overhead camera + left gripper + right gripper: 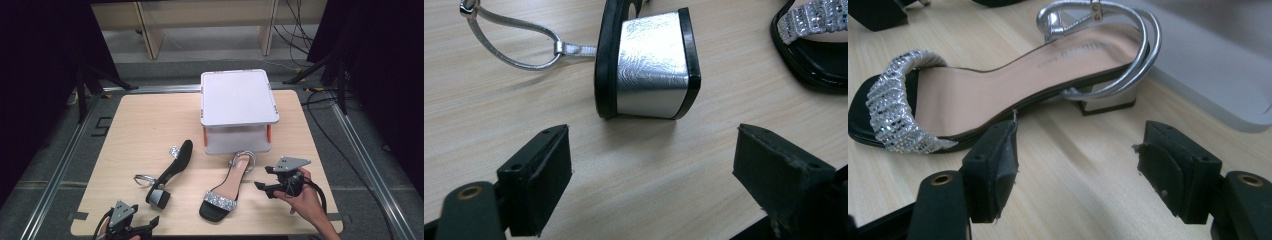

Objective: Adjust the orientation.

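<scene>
Here the left tongs hover spread and empty at the near edge of the pale wood-grain worktop, aimed at the tipped sandal just ahead, whose blocky heel wears crinkled silver foil edged in glossy black. The right tongs, likewise spread and holding nothing, face the upright sandal just to their left, probably lining up a grip; its glittery toe band and slim silver ankle strap frame a smooth tan insole. Its heel end rests by the white shelf.

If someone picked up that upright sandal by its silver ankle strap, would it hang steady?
Probably not: the thin silver ankle strap loops loosely, so the black block-heeled sandal with glittery toe band would likely swing. Its sole looks stiff. The block heel should keep it standing if nudged.
</scene>
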`<action>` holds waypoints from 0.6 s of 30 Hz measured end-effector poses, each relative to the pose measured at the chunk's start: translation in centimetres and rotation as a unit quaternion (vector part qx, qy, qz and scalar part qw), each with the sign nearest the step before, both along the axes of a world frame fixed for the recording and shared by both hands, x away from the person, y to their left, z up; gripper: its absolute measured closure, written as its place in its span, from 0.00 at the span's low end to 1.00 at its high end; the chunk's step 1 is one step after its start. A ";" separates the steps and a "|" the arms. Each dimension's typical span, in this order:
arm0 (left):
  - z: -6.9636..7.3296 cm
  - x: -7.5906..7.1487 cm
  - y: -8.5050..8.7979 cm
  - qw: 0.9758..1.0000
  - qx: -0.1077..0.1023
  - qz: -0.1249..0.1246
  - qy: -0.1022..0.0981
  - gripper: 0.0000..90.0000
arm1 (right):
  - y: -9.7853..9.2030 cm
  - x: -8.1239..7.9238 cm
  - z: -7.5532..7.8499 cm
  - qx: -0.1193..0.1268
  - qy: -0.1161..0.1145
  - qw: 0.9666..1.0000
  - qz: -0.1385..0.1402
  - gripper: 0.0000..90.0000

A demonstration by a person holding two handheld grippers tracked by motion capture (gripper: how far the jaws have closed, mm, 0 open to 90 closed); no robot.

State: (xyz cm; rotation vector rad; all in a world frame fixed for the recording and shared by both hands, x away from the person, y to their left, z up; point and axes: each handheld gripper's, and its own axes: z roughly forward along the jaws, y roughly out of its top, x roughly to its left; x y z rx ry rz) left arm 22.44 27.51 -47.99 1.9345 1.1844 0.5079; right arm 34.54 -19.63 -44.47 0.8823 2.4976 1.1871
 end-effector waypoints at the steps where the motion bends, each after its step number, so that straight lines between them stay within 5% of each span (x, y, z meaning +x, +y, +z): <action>1: 0.0 0.0 0.0 1.000 0.001 0.003 0.002 0.17 | 0.0 0.0 0.1 0.002 -0.001 1.000 0.001 0.35; 3: 0.0 -0.2 -0.3 1.000 -0.018 0.013 0.002 0.17 | -0.1 0.2 0.2 0.004 -0.004 1.000 -0.001 0.34; 10: 0.0 -0.2 -0.2 1.000 -0.015 0.010 0.000 0.17 | 0.4 1.8 1.3 0.018 -0.018 1.000 -0.009 0.32; 18: 0.0 -0.2 -0.2 1.000 -0.016 0.012 0.001 0.17 | 3.6 4.0 3.5 0.023 -0.033 0.999 0.028 0.30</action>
